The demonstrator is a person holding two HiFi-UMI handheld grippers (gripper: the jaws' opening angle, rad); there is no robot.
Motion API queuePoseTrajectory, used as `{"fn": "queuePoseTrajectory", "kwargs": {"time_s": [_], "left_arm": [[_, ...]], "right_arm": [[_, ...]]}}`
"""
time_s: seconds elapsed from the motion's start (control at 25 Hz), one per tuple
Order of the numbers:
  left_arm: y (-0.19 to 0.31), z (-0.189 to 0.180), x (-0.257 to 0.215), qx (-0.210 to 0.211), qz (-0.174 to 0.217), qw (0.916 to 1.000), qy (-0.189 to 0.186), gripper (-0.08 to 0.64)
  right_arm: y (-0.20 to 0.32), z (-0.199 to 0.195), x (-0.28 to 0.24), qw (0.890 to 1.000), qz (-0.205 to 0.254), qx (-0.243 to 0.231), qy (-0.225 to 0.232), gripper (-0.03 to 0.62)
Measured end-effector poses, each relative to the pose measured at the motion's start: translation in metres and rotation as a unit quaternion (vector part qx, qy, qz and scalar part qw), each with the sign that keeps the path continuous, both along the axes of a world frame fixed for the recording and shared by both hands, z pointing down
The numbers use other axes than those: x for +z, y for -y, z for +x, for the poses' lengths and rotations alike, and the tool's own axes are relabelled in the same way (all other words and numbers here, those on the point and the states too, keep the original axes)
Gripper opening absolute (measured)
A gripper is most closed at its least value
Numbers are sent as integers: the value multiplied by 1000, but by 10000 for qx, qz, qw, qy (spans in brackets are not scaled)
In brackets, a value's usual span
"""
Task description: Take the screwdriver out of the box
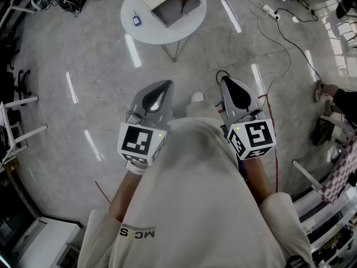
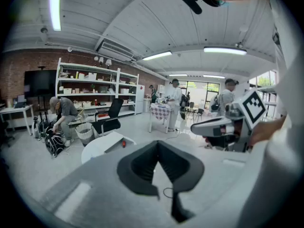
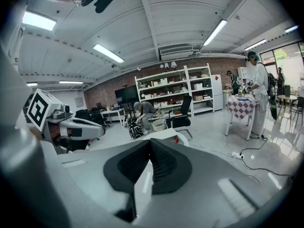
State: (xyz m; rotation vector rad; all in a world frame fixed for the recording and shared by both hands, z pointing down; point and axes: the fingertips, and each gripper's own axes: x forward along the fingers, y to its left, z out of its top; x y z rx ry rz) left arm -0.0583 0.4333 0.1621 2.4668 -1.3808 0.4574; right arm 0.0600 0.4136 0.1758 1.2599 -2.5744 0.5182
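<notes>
Looking down from the head view, we hold both grippers close in front of our body, above the pale floor. Our left gripper [image 1: 165, 84] has its jaws pressed together with nothing between them. Our right gripper [image 1: 225, 79] is likewise clenched and empty. Each gripper's own view shows its dark pads meeting at the tips. The screwdriver [image 1: 183, 3], which has a red handle, lies inside the open box [image 1: 167, 13], toward the box's right side in the head view. The box sits on the round white table [image 1: 148, 33], near a small blue object [image 1: 136, 20]. The table stands well apart from both grippers, ahead of them across the floor and nearer the left gripper's side. In both gripper views the red handle shows small and distant past the jaws.
</notes>
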Motion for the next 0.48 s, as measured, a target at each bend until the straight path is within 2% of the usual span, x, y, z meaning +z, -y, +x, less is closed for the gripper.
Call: {"fn": "queuePoseTrajectory", "kwargs": {"time_s": [0.28, 0.48], "left_arm": [[-19, 4, -6, 63, -44, 10000, -57, 0], [-14, 10, 0, 104, -115, 9999, -73, 0]], "right_arm": [[-19, -8, -9, 10000, 61, -40, -5, 2], [-12, 2, -15, 9994, 47, 60, 348, -2]]}}
